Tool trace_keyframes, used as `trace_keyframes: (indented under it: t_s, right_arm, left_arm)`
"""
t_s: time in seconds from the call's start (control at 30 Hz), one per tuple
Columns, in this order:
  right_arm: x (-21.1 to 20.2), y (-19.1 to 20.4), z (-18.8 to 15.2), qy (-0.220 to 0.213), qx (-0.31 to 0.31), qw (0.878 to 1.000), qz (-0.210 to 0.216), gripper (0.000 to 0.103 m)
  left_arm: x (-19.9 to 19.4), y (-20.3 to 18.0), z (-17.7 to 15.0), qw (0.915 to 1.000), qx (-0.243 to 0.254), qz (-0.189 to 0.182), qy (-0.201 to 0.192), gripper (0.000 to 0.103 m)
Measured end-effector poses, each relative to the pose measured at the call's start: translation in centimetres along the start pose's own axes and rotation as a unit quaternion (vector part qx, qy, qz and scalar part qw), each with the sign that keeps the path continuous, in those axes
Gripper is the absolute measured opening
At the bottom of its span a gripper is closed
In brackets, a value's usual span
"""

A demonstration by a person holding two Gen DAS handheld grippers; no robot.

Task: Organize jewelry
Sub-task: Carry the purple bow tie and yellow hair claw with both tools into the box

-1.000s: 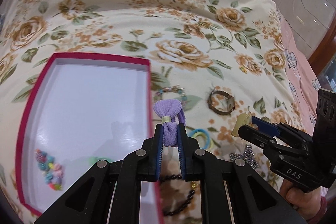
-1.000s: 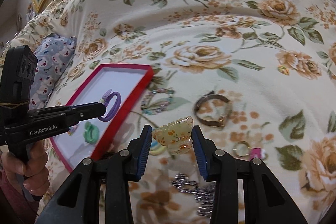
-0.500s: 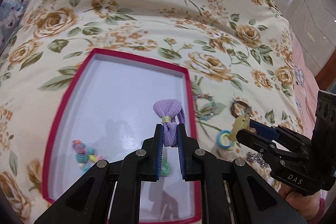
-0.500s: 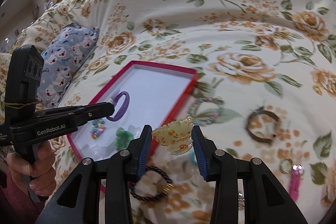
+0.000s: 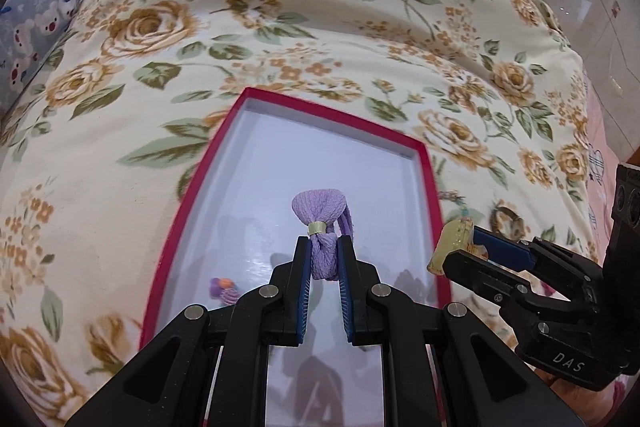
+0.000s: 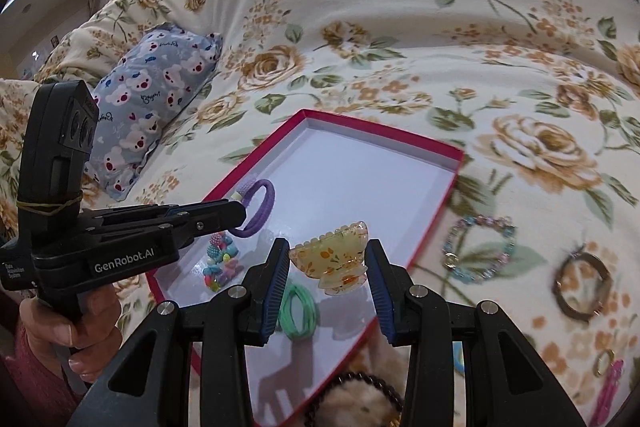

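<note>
My left tongs (image 5: 325, 247) pinch a lilac fabric hair tie (image 5: 319, 205), my right tongs (image 6: 327, 259) an amber floral claw clip (image 6: 330, 257); best lowered near the red-rimmed white tray (image 6: 436, 143)'s middle before letting go.

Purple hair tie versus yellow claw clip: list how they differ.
The purple hair tie is soft knotted fabric; the yellow claw clip is hard, translucent, toothed. The left gripper pinches the tie narrowly; the right gripper spans the clip wider. Both hang above the red tray.

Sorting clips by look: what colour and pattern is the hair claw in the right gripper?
Translucent yellow hair claw with small orange flowers, clearest in the right wrist view.
</note>
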State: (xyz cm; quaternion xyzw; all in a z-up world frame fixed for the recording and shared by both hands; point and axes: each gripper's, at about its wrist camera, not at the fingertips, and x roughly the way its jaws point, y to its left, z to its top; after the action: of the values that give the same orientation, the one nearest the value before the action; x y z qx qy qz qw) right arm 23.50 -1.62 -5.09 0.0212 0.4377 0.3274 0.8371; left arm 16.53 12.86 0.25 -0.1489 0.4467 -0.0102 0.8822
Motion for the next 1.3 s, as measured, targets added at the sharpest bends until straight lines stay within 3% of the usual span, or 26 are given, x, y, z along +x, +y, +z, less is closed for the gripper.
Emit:
trace_keyframes:
  t_s: [0.57,0.83,1.3]
  right_arm:
    - [6.1,0.4,-0.5,0.07,-0.019,0.997,0.003,0.038]
    - [6.2,0.4,-0.4,0.067,-0.02,0.998,0.005,0.038]
    - [4.8,0.2,-0.3,0.053,-0.001,0.999,0.007,0.047]
  left_arm:
    - [5.3,2.6,0.6,0.9981,-0.022,0.036,0.044,0.013]
    - [5.8,2.7,0.5,0.9979,-0.024,0.043,0.043,0.014]
    - [3.6,2.9,0.0,0.9978,-0.03,0.051,0.03,0.03]
